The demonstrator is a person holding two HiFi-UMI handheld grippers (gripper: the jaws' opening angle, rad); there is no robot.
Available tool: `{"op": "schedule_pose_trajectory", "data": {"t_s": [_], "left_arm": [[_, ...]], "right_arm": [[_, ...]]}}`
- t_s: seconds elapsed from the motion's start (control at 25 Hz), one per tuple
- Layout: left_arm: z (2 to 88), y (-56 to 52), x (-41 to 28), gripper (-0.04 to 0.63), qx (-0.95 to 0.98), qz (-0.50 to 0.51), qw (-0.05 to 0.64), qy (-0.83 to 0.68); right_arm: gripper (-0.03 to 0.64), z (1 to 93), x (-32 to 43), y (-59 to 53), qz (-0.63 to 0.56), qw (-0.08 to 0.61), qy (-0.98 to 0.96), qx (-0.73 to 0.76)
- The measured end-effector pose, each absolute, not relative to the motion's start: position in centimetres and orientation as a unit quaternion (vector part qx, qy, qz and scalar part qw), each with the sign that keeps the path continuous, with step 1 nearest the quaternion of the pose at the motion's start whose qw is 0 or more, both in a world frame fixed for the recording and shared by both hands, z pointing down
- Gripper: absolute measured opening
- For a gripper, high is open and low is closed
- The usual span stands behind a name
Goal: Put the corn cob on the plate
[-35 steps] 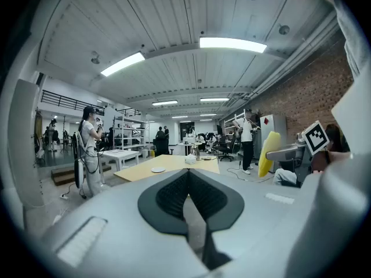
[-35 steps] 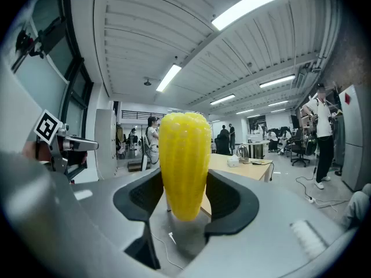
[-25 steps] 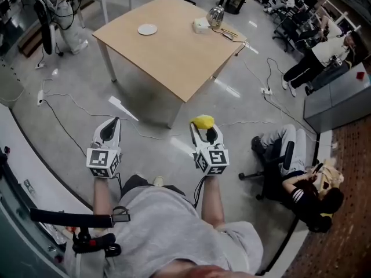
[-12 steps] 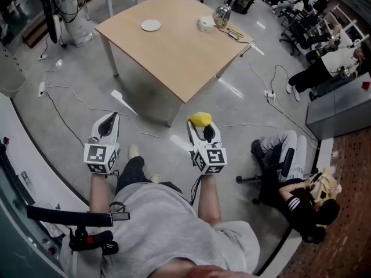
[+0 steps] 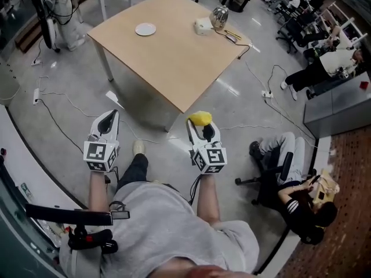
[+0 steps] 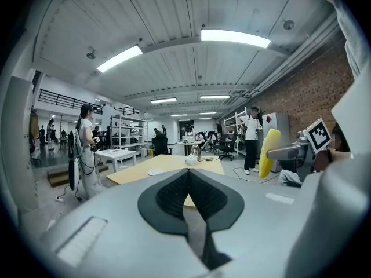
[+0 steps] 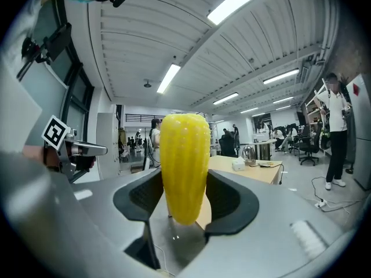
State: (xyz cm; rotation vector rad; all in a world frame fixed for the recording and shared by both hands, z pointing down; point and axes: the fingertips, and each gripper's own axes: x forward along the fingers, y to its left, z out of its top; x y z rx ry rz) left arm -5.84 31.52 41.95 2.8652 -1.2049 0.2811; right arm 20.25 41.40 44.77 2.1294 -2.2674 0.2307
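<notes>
My right gripper (image 5: 200, 124) is shut on a yellow corn cob (image 5: 201, 119), which stands upright between the jaws (image 7: 183, 167) in the right gripper view. A small white plate (image 5: 145, 29) lies at the far left part of the wooden table (image 5: 168, 51), well ahead of both grippers; in the left gripper view the plate (image 6: 156, 171) shows small on the tabletop. My left gripper (image 5: 108, 122) is shut with nothing in it, its pads (image 6: 188, 194) pressed together. Both grippers hang over the floor, short of the table's near corner.
A white box (image 5: 201, 25), a shiny kettle (image 5: 218, 16) and a cable lie at the table's far right. Cables (image 5: 64, 106) trail across the floor. A person sits on a chair (image 5: 278, 172) at the right; another person stands at the far left (image 5: 58, 16).
The view has shifted slightly as the person steps forward; the table sits a little nearer. Both grippers hold the same pose, the corn still in the right one.
</notes>
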Motion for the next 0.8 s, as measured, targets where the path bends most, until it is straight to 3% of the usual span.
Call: {"op": "schedule_pose_trajectory", "data": {"t_s": [0.8], "left_arm": [[41.7,13.3,-5.6,0.02,0.921,0.095,0.021,-0.377]], "right_arm": [[0.236,44.1,20.3,23.1,0.093,0.03,-0.727,0.68]]}}
